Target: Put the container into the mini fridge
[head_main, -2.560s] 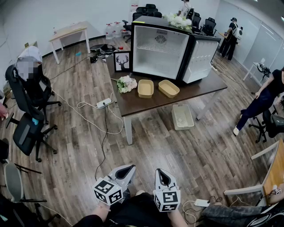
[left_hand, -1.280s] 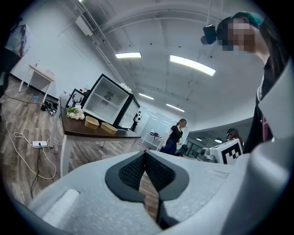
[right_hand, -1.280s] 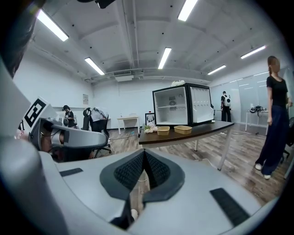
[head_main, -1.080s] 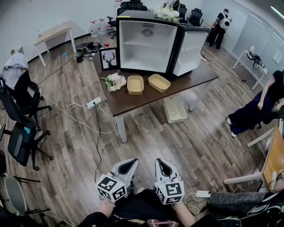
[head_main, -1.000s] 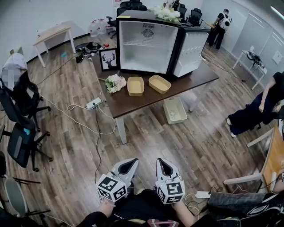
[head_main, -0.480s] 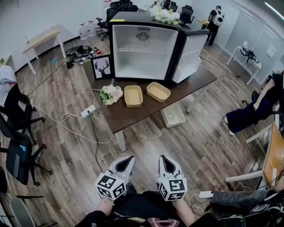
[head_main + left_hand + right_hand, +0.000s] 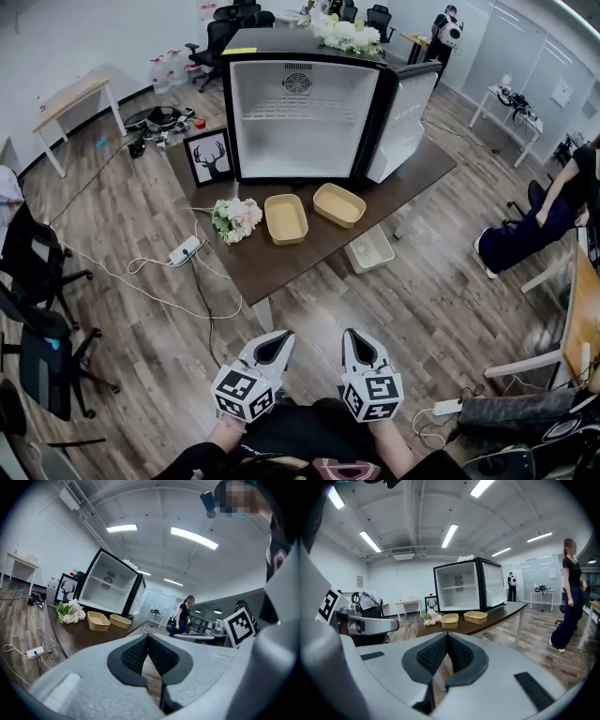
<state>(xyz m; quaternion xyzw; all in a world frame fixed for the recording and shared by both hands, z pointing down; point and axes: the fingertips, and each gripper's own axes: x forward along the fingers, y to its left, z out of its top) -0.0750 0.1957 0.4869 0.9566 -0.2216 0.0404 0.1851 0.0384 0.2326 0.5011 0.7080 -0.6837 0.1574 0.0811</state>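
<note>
Head view: your left gripper (image 7: 273, 337) and right gripper (image 7: 353, 336) hang over the floor, well short of the open black mini fridge (image 7: 300, 117). Two shallow tan rectangular containers (image 7: 286, 217) sit on the dark wooden surface (image 7: 394, 178) just before the fridge's mouth, with a white flower bunch (image 7: 234, 218) beside them.

Left gripper view: jaws pressed together, empty.

Right gripper view: jaws closed on nothing too.

The containers look light and thin-walled, likely flexible, so pinch a rim wall. Mind the white power strip (image 7: 182, 250) and its cable between you and the fridge.
</note>
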